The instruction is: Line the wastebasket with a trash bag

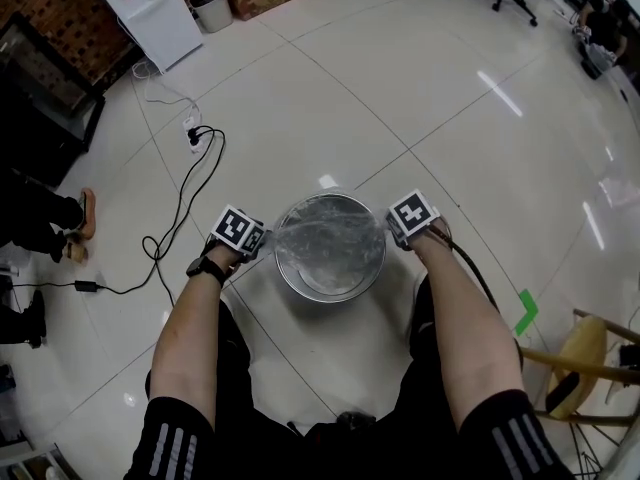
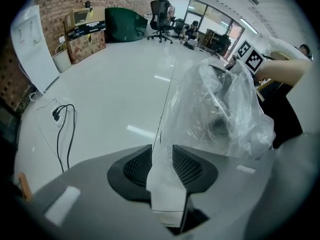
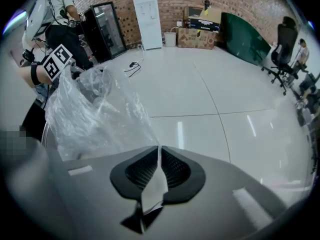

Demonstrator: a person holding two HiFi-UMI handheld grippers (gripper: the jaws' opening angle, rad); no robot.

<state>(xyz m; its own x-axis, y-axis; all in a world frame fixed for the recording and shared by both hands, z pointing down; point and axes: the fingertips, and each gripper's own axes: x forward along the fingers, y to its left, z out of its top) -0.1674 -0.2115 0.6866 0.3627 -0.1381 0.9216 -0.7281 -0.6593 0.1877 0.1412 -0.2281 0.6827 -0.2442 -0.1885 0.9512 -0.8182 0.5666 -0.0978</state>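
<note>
Now the right gripper (image 3: 159, 154) pinches the trash bag (image 3: 95, 114); the left gripper (image 2: 162, 154) straddles it, spread.

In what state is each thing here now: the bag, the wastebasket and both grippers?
trash bag: opened out, stretched between the grippers above the wastebasket.
wastebasket: upright on the floor, mouth covered by the trash bag.
left gripper: jaws apart, bag edge between them.
right gripper: shut on the bag edge.
</note>
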